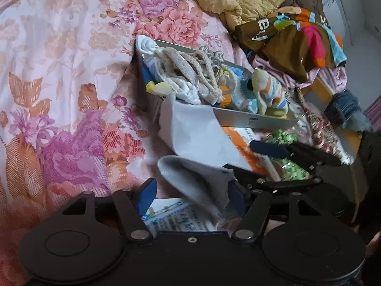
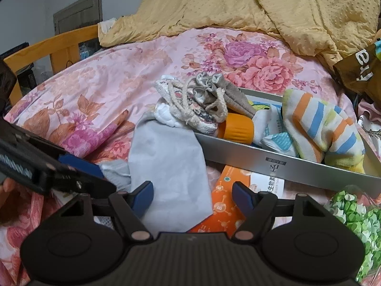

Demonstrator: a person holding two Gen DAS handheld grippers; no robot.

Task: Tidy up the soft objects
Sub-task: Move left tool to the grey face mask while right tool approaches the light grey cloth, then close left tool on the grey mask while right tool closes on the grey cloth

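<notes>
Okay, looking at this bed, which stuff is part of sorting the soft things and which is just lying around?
Part of the job:
grey sock
striped sock
beige drawstring pouch
grey tray

Just lying about:
orange box
yellow quilt
brown printed garment
green beads

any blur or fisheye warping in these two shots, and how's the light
Left wrist view: grey cloth is motion-smeared, black vignette fills the corners. Right wrist view: sharper; the grey tray rim bows from the fisheye. Both are lit softly and evenly, with no glare.
</notes>
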